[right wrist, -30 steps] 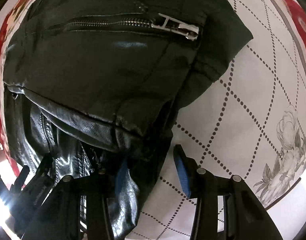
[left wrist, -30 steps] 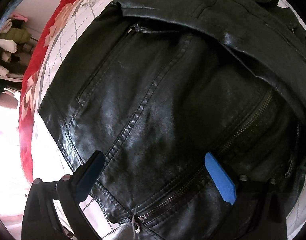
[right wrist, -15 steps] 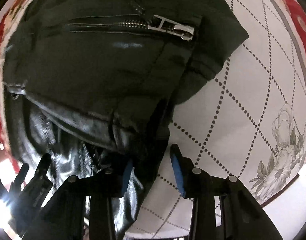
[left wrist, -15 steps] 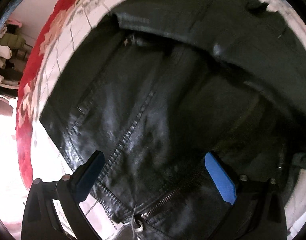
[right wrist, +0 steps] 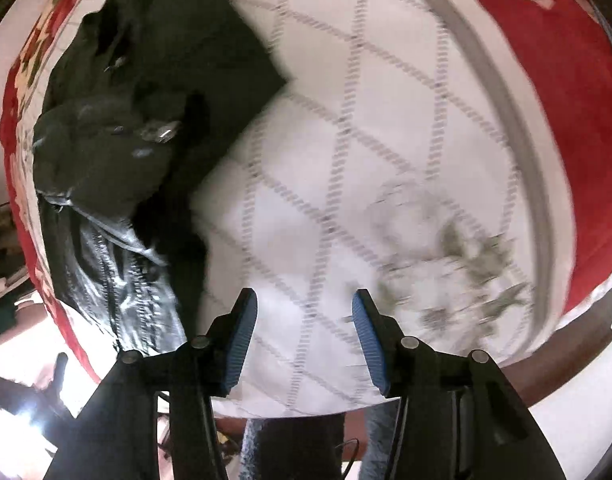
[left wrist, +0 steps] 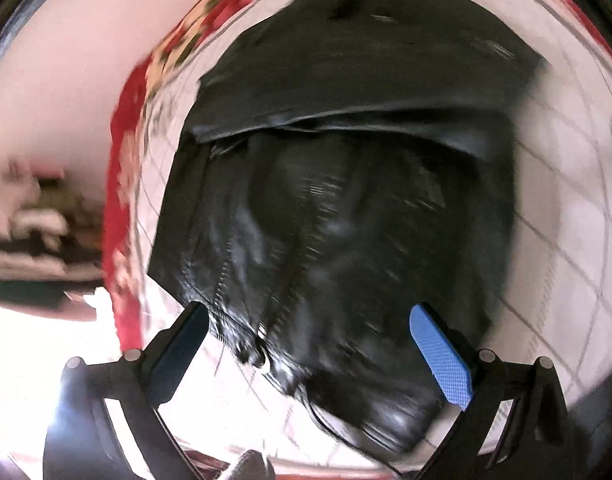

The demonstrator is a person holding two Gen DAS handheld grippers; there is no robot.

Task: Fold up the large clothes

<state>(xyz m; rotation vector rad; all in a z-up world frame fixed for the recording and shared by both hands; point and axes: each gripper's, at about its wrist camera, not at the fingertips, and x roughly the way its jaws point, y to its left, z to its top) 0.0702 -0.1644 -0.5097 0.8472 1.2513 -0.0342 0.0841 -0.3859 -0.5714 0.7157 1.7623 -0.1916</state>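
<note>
Jacket: black, glossy leather, lying in a loose heap on the white quilted bedspread with its dotted diamond lines and red flowered border. A sleeve or upper panel lies doubled across its far part; the front zipper runs toward the near hem. In the right wrist view the jacket sits at the left of the bed, well apart from the right gripper.

Both tools look clear of the garment. The left gripper hangs above the near hem with its jaws spread wide and nothing pinched. The right gripper has just been opening; its jaws stand partly spread over bare bedspread, with nothing between them.

This reads as a pause between folds: one fold laid, both grips let go. The next move likely calls for picking fresh edges, probably the near hem corners, and pinching through the thick, slippery leather before carrying them over.
</note>
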